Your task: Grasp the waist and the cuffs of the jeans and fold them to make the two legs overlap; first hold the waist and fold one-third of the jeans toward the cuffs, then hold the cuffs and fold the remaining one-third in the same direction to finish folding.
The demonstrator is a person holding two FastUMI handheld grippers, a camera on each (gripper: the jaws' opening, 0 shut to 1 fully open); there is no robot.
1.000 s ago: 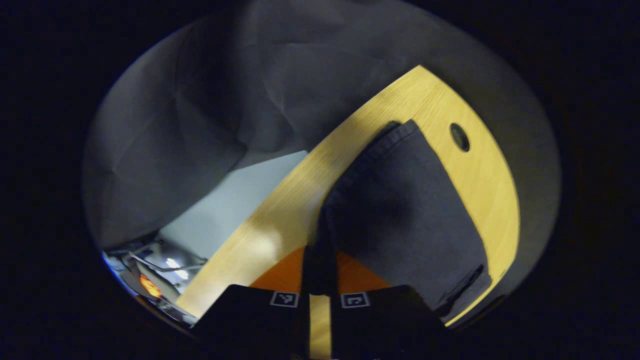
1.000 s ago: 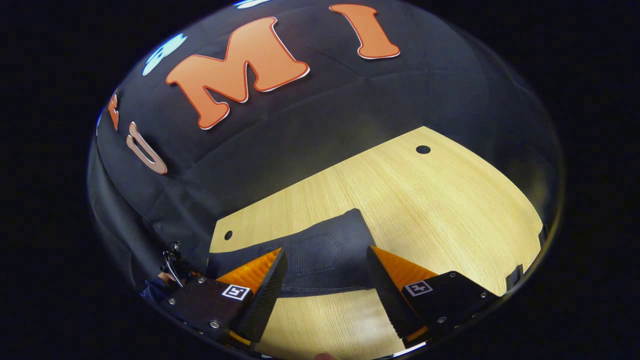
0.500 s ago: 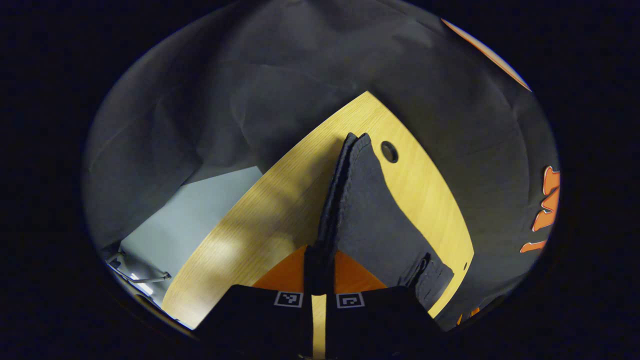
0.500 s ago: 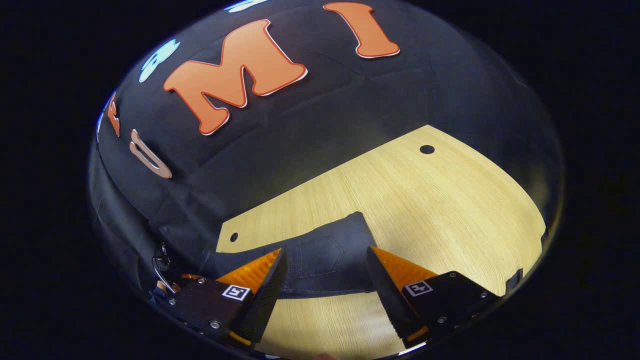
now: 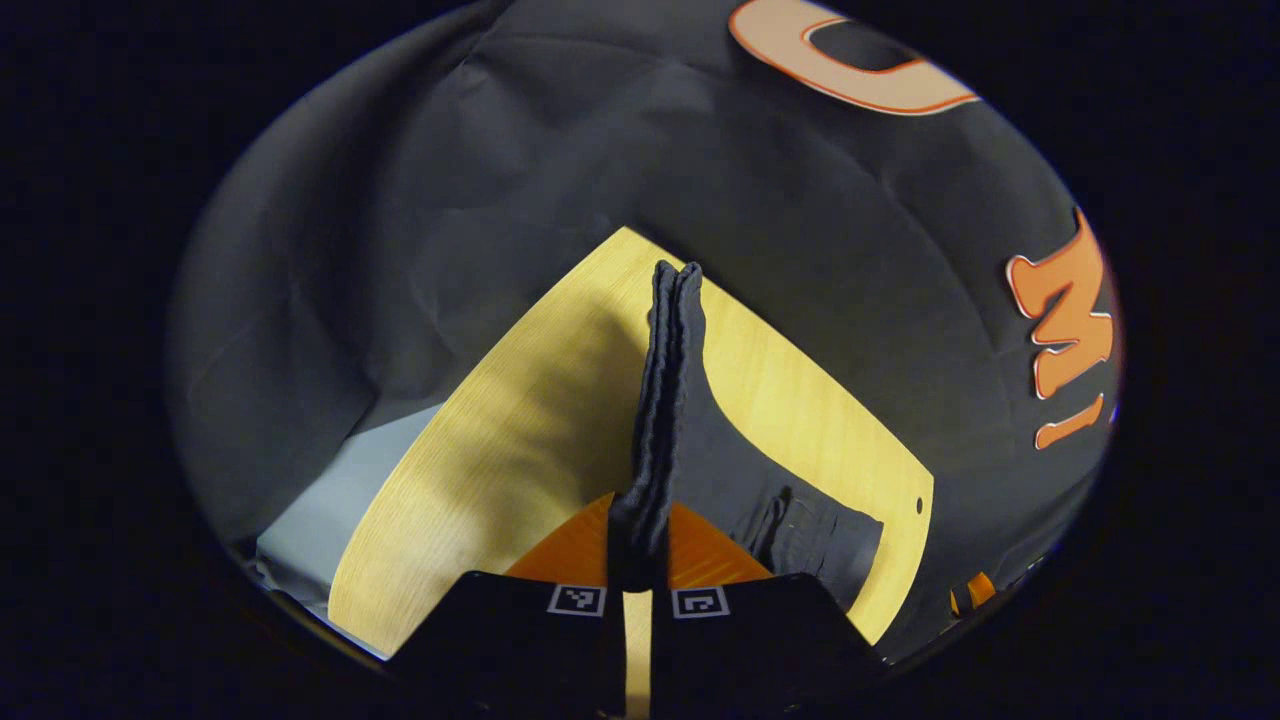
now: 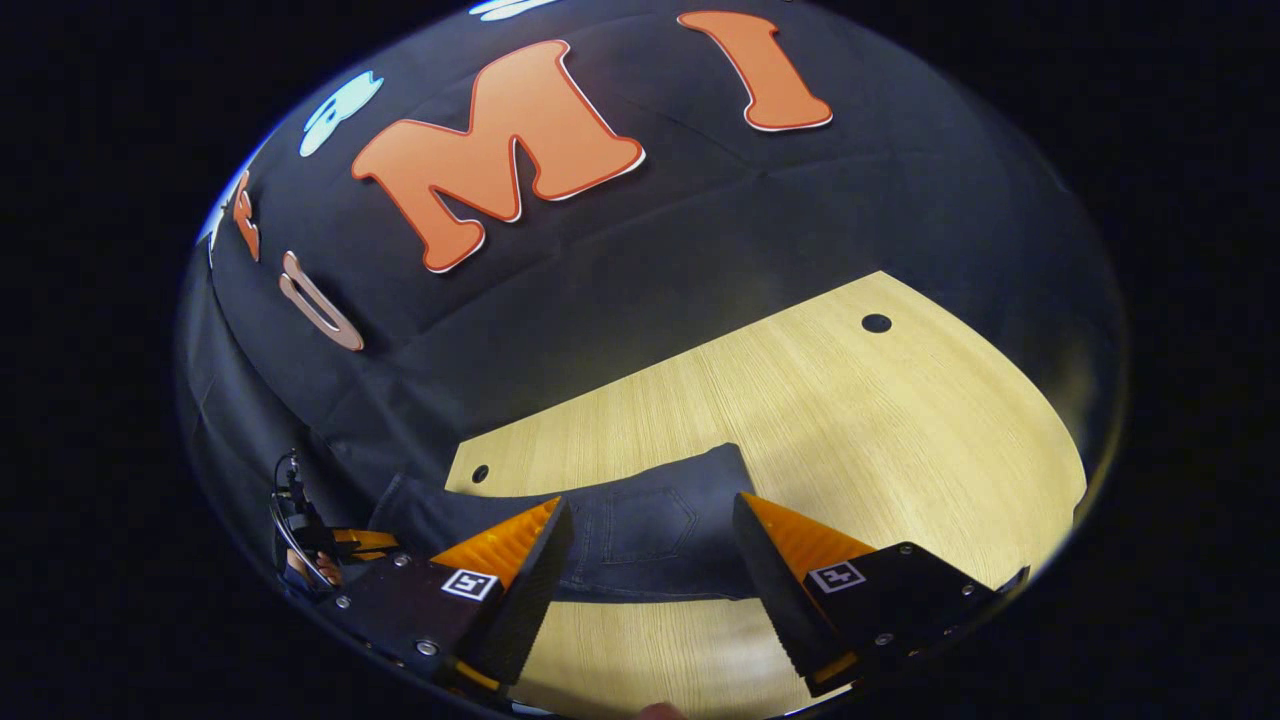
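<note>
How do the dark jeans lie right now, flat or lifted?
Partly lifted: the left gripper pinches a raised, doubled edge of the dark denim jeans; the rest lies on the wooden table.

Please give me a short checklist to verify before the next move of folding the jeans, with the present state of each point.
1. Left gripper shut on the jeans: ok, both fingers pinch the doubled edge.
2. Right gripper holding the cloth: not ok, its jaws stand open over the jeans, near a pocket.
3. Table free ahead for the fold: ok.
4. Held edge lifted off the table: ok.
5. Legs overlapping evenly: cannot tell.
</note>
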